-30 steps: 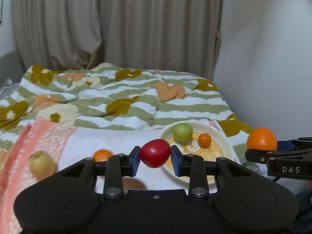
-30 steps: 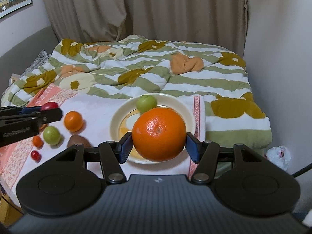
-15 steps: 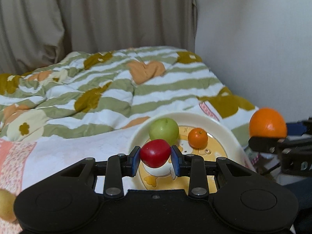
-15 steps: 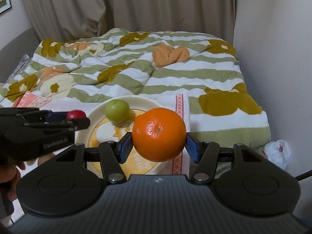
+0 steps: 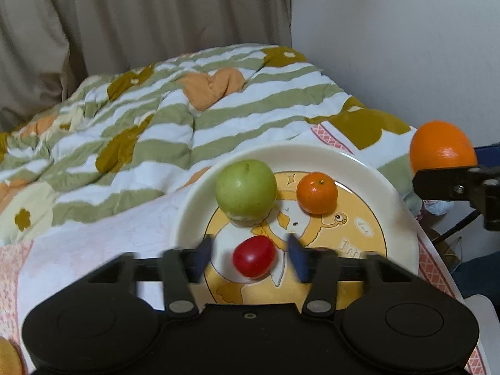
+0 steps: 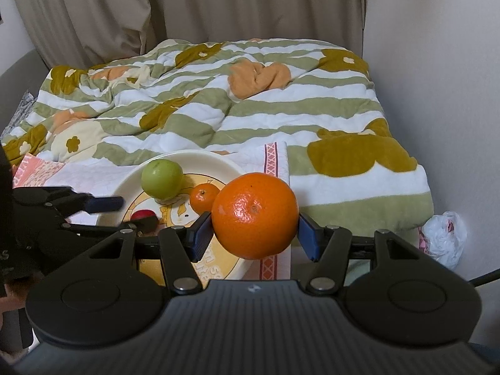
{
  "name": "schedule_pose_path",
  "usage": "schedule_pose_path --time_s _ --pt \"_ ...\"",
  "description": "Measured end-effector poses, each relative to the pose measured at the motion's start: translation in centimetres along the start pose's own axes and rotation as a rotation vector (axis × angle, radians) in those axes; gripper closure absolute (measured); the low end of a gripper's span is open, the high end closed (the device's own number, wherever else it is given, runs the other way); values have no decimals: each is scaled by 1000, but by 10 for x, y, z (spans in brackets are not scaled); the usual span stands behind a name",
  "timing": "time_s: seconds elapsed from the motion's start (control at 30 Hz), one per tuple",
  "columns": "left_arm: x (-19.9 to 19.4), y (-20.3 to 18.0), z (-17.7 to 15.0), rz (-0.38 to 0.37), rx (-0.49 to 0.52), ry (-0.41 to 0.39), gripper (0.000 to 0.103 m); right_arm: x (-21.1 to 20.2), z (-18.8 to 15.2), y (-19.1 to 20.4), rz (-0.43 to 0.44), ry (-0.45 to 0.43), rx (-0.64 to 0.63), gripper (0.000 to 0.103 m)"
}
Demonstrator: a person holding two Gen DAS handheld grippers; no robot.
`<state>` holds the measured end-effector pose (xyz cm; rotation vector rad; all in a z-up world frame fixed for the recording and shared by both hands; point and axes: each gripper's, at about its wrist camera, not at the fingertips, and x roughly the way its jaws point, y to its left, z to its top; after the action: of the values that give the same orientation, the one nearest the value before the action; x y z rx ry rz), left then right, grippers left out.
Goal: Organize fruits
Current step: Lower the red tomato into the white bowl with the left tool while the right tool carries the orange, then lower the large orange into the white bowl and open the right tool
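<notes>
A cream plate with a yellow cartoon print lies on a white cloth on the bed. On it sit a green apple, a small mandarin and a small red fruit. My left gripper hangs over the plate with its jaws opening; the red fruit lies between the blurred blue pads, clear of both. My right gripper is shut on a large orange, held just off the plate's right rim. The orange also shows at the right of the left wrist view.
A striped green and white quilt covers the bed behind the plate, with curtains and a white wall beyond. A white plastic bag lies on the floor at the right. A yellowish fruit peeks in at the lower left.
My left gripper came down over the plate and let go of the red fruit, which now rests on the plate. My right gripper carried the orange closer to the plate's right rim.
</notes>
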<state>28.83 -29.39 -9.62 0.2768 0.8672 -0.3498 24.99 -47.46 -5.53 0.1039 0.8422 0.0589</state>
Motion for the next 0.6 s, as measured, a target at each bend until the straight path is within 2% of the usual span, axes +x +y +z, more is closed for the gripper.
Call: schedule_pose_path --time_s 0.03,0.07,0.2,0.33,0.6 --pt "-4 -1 -1 8 13 -19 15 0 0 0 0 -1 0 30" --pt "-7 -1 -1 12 21 -32 12 0 1 0 1 -1 1 30" --pt "-19 1 -4 23 31 -42 11 -2 4 1 8 -7 -6 30" --pt "-35 11 -9 16 -16 -52 7 -1 5 8 22 -8 -33 30" --pt "-63 24 -20 73 -86 -82 7 9 6 26 68 14 -81 30"
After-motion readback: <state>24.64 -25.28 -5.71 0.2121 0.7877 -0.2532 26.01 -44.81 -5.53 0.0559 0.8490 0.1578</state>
